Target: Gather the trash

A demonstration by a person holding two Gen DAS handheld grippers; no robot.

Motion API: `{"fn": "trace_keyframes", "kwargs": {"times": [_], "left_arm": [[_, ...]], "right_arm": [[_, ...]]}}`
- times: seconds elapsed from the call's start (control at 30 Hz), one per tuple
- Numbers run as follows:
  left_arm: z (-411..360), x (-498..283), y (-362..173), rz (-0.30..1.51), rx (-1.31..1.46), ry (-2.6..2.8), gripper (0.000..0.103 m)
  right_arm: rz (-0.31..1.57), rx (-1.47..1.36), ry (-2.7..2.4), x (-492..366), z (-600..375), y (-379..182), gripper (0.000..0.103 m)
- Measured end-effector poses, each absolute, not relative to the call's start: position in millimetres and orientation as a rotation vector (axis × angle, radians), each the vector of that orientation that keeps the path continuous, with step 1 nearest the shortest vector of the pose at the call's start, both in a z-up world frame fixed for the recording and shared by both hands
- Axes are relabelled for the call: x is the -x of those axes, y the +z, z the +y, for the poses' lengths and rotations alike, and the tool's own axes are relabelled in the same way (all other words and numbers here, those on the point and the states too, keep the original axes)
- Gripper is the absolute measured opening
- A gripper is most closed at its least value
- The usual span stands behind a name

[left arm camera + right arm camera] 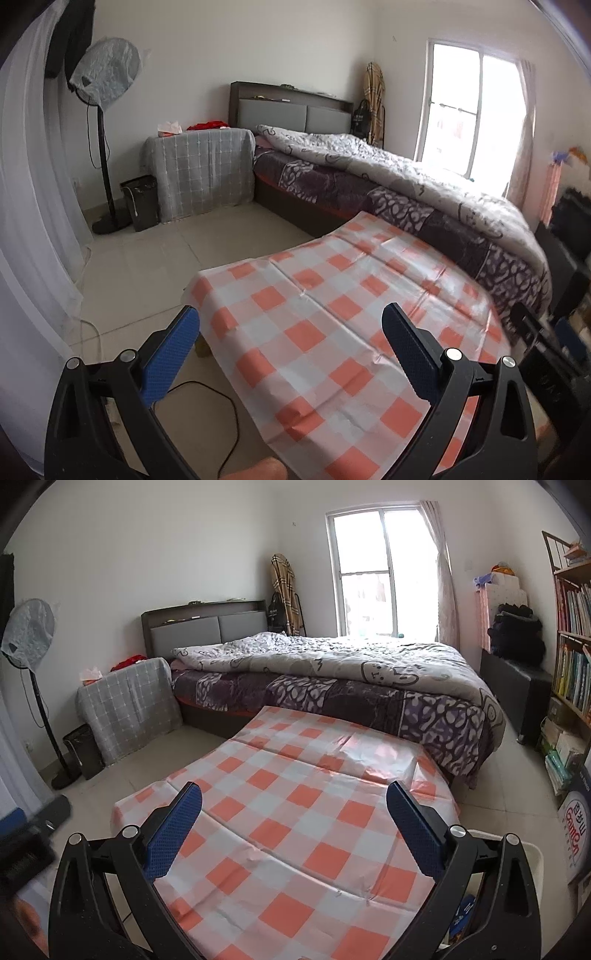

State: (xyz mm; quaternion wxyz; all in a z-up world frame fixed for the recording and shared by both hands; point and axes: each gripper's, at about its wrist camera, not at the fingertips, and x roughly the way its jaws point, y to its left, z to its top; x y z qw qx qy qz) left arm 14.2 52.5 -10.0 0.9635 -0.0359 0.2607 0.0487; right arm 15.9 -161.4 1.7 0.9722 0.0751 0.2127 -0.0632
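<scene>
Trash bin [142, 201], dark, boxy, beside cloth-draped stand [201, 173].

Left gripper [290, 325]: black plastic frame with two angled arms, each ending in a finger.
Left pads [170, 358]: blue, rectangular, with a fine dotted grip texture.
Left pivots: round silver screw heads, two on each arm.
Right gripper [294, 801]: same black frame with triangular cut-outs in the arms.
Right pads [173, 832]: blue, dotted texture, darker on the inner face.
Right pivots: silver round screw heads, two per side.
</scene>
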Motion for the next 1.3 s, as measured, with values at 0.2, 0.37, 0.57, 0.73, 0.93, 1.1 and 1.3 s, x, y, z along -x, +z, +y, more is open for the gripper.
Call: {"fn": "trace_keyframes", "kwargs": {"times": [0.2,0.37,0.57,0.73,0.93,1.1,1.3], "left_arm": [[46.0,-19.5,-17.7,0.55,0.055,0.105,0.096],[40.3,-17.9,-17.3,0.541,0.027,0.116,0.096],[39.8,-18.4,-17.1,0.543,0.015,0.126,0.096],[39.9,-18.0,-17.4,0.545,0.007,0.131,0.096],[40.0,-18.6,-18.0,0.551,0.006,0.134,0.096],[40.1,-18.9,-18.8,0.555,0.003,0.135,0.096],[38.8,-18.9,-19.7,0.558,-0.002,0.137,0.096]], "right_arm": [[0.437,-0.126,-0.134,-18.2,-159.7,-3.7,0.096],[0.454,-0.126,-0.143,-21.4,-161.7,-7.8,0.096],[0.462,-0.126,-0.146,-22.6,-162.6,-8.6,0.096],[0.461,-0.109,-0.138,-22.6,-161.3,-10.5,0.096],[0.461,-0.111,-0.139,-21.6,-160.6,-11.7,0.096],[0.47,-0.117,-0.136,-21.1,-161.4,-13.9,0.096],[0.469,-0.114,-0.135,-21.0,-161.9,-13.7,0.096]]}}
